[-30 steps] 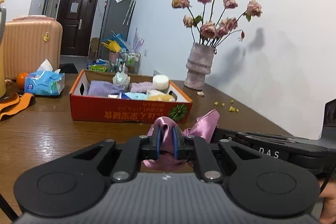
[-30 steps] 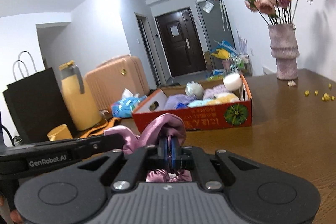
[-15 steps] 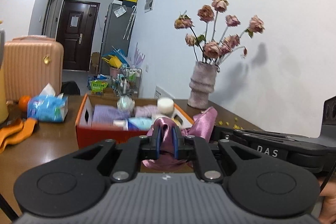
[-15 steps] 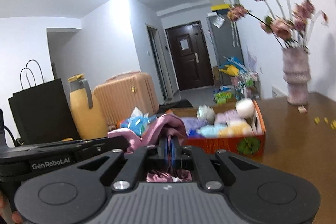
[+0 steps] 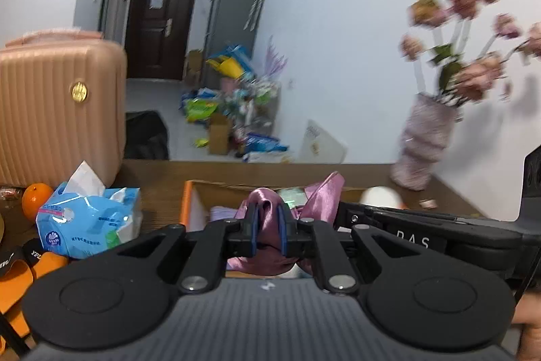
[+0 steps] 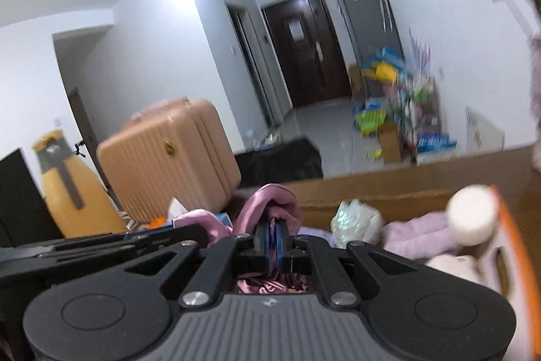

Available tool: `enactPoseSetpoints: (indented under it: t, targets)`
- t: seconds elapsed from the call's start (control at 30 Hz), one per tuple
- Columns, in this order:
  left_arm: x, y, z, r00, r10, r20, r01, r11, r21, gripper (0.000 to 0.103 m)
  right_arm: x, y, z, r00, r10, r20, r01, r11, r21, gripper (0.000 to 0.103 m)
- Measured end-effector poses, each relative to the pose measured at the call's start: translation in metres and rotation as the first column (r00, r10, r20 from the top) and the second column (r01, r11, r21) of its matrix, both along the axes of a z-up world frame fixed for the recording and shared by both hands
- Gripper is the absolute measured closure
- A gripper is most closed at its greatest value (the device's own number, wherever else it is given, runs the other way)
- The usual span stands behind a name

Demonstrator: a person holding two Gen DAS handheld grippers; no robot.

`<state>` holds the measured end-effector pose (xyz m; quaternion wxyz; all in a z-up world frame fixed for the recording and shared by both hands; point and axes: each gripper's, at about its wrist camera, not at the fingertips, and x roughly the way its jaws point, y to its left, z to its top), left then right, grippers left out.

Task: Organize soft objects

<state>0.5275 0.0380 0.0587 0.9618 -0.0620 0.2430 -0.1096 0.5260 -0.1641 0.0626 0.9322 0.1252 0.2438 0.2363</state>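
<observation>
A pink satin cloth (image 5: 267, 208) is held between both grippers, over the orange cardboard box (image 5: 188, 202). My left gripper (image 5: 267, 229) is shut on one fold of it. My right gripper (image 6: 273, 237) is shut on another fold of the same cloth (image 6: 270, 202); its body shows at the right of the left wrist view. Inside the box (image 6: 510, 225) lie a lilac towel (image 6: 419, 230), a crinkly wrapped bundle (image 6: 355, 217) and a white roll (image 6: 471, 213). Most of the box's inside is hidden behind the grippers.
On the wooden table (image 5: 159, 178) stand a blue tissue pack (image 5: 86, 220), an orange (image 5: 35, 197), orange straps (image 5: 23, 273) and a vase of dried roses (image 5: 422, 144). A yellow jug (image 6: 72, 192) and pink suitcase (image 6: 175, 151) sit left. Clutter lines the hallway floor.
Both grippers have travelled forward together with the pink cloth, from in front of the box to above its inside. The box front has dropped out of sight below them.
</observation>
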Motion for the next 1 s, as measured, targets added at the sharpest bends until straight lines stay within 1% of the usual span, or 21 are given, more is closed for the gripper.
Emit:
enactPoseSetpoints:
  t: [0.1,0.17,0.23,0.3,0.37,0.4,0.47,0.53,0.6,0.63,0.7,0.77,0.8,0.83,0.9,1.0]
  targets:
    - [0.026,0.007,-0.024,0.999,0.028,-0.045,-0.026,0.999,0.046,0.090,0.037,0.009,-0.023,0.994,0.012,-0.107,-0.011,1.000,0.010,0.099]
    - [0.034,0.008,-0.039,0.997,0.043,-0.062,-0.038,0.996,0.076,0.089,0.050,0.019,-0.038,0.984,0.029,-0.174,-0.029,1.000,0.001,0.097]
    - [0.035,0.008,-0.048,0.997,0.048,-0.052,-0.042,0.994,0.105,0.086,0.053,0.027,-0.050,0.983,0.023,-0.183,-0.029,0.999,-0.026,0.093]
    - [0.033,0.008,-0.054,0.998,0.045,-0.052,-0.038,0.991,0.126,0.074,0.053,0.033,-0.055,0.982,0.018,-0.189,-0.032,0.997,-0.069,0.089]
    - [0.027,0.008,-0.052,0.999,0.029,-0.038,-0.024,0.990,0.136,0.069,0.053,0.033,-0.055,0.981,0.009,-0.195,-0.025,0.997,-0.080,0.083]
    - [0.024,0.008,-0.049,0.999,0.019,-0.030,-0.014,0.989,0.144,0.064,0.053,0.031,-0.053,0.981,0.008,-0.194,-0.023,0.997,-0.079,0.082]
    - [0.017,0.008,-0.037,1.000,0.024,-0.010,-0.022,0.987,0.159,0.058,0.046,0.023,-0.043,0.984,-0.006,-0.177,-0.008,0.997,-0.081,0.075]
    - [0.008,0.009,-0.022,0.999,0.036,0.011,-0.037,0.987,0.158,0.055,0.039,0.011,-0.027,0.988,-0.029,-0.149,0.015,0.995,-0.096,0.072]
    - [-0.004,0.010,-0.004,0.998,0.045,0.033,-0.050,0.987,0.151,0.045,0.028,-0.004,-0.010,0.992,-0.055,-0.110,0.044,0.994,-0.104,0.070]
    - [-0.011,0.010,0.004,0.998,0.052,0.047,-0.059,0.987,0.153,0.042,0.019,-0.015,0.000,0.993,-0.074,-0.090,0.064,0.992,-0.106,0.069]
    - [-0.026,0.007,0.021,0.995,0.061,0.075,-0.072,0.984,0.161,0.034,0.001,-0.035,0.019,0.993,-0.110,-0.051,0.104,0.989,-0.109,0.067]
    - [-0.042,0.004,0.036,0.994,0.061,0.095,-0.076,0.984,0.158,0.030,-0.018,-0.054,0.036,0.990,-0.139,-0.022,0.135,0.984,-0.120,0.063]
    - [-0.050,0.001,0.043,0.993,0.057,0.106,-0.074,0.985,0.156,0.030,-0.029,-0.064,0.043,0.988,-0.153,-0.010,0.151,0.981,-0.122,0.061]
    - [-0.058,-0.001,0.049,0.992,0.055,0.117,-0.072,0.985,0.155,0.030,-0.038,-0.071,0.048,0.987,-0.161,-0.003,0.160,0.979,-0.126,0.061]
    - [-0.075,-0.006,0.060,0.989,0.053,0.137,-0.073,0.986,0.149,0.026,-0.057,-0.086,0.058,0.984,-0.177,0.013,0.177,0.976,-0.130,0.060]
    - [-0.097,-0.014,0.070,0.986,0.050,0.159,-0.075,0.986,0.149,0.025,-0.086,-0.102,0.068,0.979,-0.197,0.043,0.201,0.969,-0.142,0.052]
